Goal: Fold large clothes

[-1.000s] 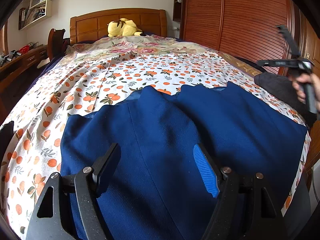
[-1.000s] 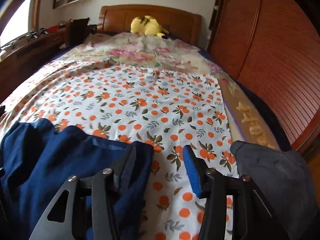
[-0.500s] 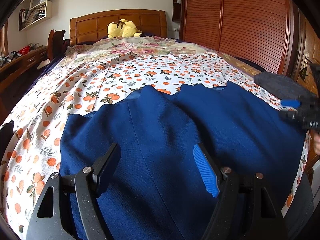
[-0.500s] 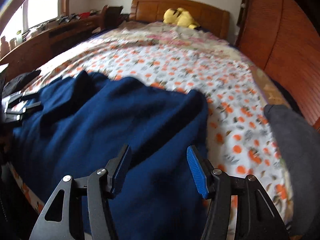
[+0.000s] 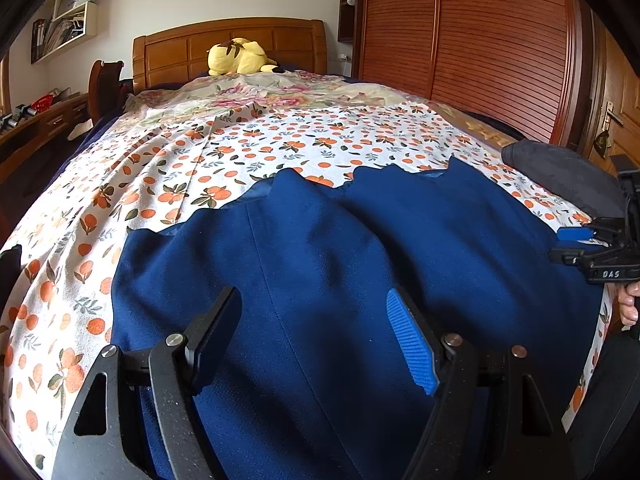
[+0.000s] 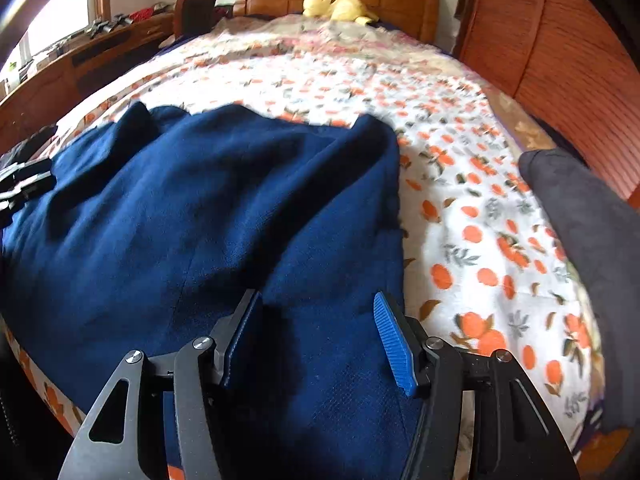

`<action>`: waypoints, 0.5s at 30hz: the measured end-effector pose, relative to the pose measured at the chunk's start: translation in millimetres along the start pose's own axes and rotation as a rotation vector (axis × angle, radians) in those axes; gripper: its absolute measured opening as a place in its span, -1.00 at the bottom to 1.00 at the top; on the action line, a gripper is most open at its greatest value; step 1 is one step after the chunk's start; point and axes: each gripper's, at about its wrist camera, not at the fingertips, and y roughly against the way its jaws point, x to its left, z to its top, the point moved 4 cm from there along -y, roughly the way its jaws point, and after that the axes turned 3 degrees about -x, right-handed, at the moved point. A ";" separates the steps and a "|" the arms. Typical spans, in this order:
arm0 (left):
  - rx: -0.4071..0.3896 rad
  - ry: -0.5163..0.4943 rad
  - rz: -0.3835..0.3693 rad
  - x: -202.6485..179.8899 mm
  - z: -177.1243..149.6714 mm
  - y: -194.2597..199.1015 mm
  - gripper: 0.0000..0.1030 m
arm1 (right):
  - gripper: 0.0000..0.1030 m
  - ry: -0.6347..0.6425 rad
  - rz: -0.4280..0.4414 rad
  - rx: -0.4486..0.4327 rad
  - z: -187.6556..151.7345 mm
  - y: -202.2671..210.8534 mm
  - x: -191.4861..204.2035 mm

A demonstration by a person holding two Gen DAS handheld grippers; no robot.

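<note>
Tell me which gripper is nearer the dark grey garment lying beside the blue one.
Right. The right gripper hovers over the blue garment near its edge facing the dark grey garment. The left gripper hangs over the blue garment's opposite half, farther away.

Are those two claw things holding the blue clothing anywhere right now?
No. The left gripper and right gripper both stand open over the blue garment, gripping nothing.

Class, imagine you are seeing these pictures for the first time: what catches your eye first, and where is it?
A big navy blue garment lies spread over the near end of the bed, on an orange-flowered sheet. A yellow plush toy rests by the wooden headboard, and a dark grey garment lies at the bed's right edge.
</note>
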 end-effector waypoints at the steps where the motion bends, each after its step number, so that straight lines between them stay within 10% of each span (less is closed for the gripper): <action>1: 0.000 -0.001 -0.002 -0.2 -0.1 0.1 0.47 | 0.16 0.005 0.001 -0.018 -1.3 5.0 6.1; 15: -0.020 -0.011 0.087 -0.7 -0.2 19.9 0.47 | 0.16 0.136 0.189 -0.041 -5.1 -19.7 75.0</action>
